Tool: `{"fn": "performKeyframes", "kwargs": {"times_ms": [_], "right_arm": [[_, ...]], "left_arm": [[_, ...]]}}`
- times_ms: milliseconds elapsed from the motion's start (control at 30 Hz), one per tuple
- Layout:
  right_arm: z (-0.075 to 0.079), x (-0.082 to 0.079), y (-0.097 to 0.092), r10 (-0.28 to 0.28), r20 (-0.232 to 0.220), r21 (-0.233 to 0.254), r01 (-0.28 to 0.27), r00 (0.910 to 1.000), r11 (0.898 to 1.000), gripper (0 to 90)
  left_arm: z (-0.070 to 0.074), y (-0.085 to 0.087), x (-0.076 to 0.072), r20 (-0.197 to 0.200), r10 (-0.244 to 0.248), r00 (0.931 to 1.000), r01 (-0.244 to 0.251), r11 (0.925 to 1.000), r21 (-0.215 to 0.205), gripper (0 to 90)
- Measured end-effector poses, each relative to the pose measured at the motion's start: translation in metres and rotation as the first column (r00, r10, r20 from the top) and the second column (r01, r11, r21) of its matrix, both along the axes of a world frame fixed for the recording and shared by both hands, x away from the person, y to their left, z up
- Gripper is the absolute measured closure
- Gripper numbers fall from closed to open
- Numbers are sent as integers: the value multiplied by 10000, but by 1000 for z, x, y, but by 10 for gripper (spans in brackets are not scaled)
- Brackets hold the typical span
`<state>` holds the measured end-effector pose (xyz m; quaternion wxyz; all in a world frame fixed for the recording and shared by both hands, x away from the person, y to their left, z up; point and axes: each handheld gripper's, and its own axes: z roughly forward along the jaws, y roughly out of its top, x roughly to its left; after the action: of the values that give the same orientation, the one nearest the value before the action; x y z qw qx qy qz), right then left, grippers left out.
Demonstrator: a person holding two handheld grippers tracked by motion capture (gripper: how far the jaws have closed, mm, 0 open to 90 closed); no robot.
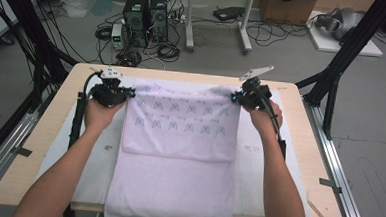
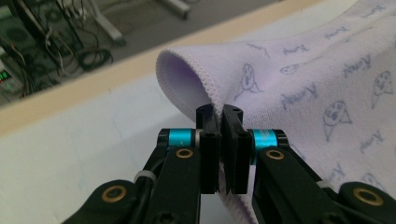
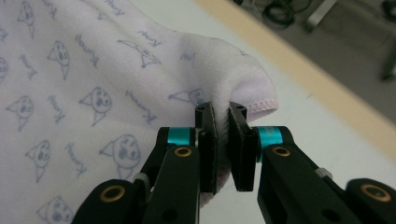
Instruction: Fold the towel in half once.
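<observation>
The pale lilac cat-printed towel (image 1: 179, 138) looks like soft, matt, finely napped cloth with a stitched hem. The light wooden tabletop (image 1: 55, 126) is smooth under a matt white mat (image 1: 250, 166).

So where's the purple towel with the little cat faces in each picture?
High view: the towel lies mid-table, its far corners pinched by the left gripper and right gripper.
Left gripper view: it fills the right side, its corner in the jaws.
Right gripper view: it fills the left side.
Shared landmark: the table's pale wooden edge.
</observation>
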<state>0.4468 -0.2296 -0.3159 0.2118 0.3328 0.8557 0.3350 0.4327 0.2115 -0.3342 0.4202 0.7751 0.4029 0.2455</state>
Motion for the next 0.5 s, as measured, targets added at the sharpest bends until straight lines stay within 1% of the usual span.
{"fn": "performKeyframes", "kwargs": {"times_ms": [33, 67, 100, 133, 167, 200, 233, 267, 300, 333, 367, 400, 433, 467, 500], "right_arm": [[11, 5, -1, 7, 128, -75, -6, 9999, 10000, 834], [15, 8, -1, 9, 217, -121, -6, 9998, 9999, 830], [20, 13, 0, -45, 169, -236, 49, 9998, 9997, 807], [21, 17, 1, -32, 299, -235, 39, 9995, 9997, 721], [19, 21, 1, -173, 294, -57, 175, 9994, 9998, 602], [15, 24, 1, -288, 71, 43, 287, 9996, 9996, 571], [9, 26, 1, -298, -300, 213, 305, 9991, 9993, 554], [0, 25, 1, -292, -490, 151, 300, 9984, 9994, 545], [-8, 24, 2, -193, -578, 139, 201, 9981, 9997, 539], [-14, 21, 2, -77, -718, 206, 92, 9974, 9997, 536], [-19, 17, 3, 1, -766, 294, 21, 9971, 9996, 533], [-26, 14, 3, 64, -957, 331, -32, 9954, 9994, 523], [-34, 9, 5, 213, -1239, 257, -182, 9921, 9995, 516], [-38, 7, 7, 279, -1598, -9, -284, 9868, 9996, 487], [-42, 4, 10, 270, -1966, -266, -329, 9801, 9991, 474]], "left_arm": [[6, 0, 4, 62, 6, 10000, -6, 10000, 2, 854], [12, -1, 9, 166, 79, 9998, -79, 10000, -5, 851], [15, -2, 12, 350, 216, 9992, -223, 9996, 191, 830], [16, -3, 17, 353, 539, 9979, -554, 9975, 436, 765], [14, -1, 19, 163, 626, 9979, -631, 9973, 372, 653], [11, 2, 21, -153, 662, 9977, -656, 9972, 368, 626], [4, 5, 21, -421, 715, 9966, -693, 9963, 514, 616], [-2, 8, 19, -542, 721, 9959, -692, 9961, 543, 598], [-8, 11, 17, -680, 640, 9956, -614, 9973, 401, 593], [-13, 13, 14, -743, 570, 9956, -541, 9977, 407, 585], [-19, 15, 9, -829, 495, 9953, -463, 9981, 410, 582], [-26, 18, 3, -924, 374, 9950, -348, 9990, 288, 579], [-31, 18, -1, -956, 267, 9951, -245, 9994, 240, 576], [-36, 19, -7, -1049, 166, 9943, -132, 9994, 325, 576], [-42, 20, -15, -1056, -8, 9944, 28, 9998, 185, 571]]}}
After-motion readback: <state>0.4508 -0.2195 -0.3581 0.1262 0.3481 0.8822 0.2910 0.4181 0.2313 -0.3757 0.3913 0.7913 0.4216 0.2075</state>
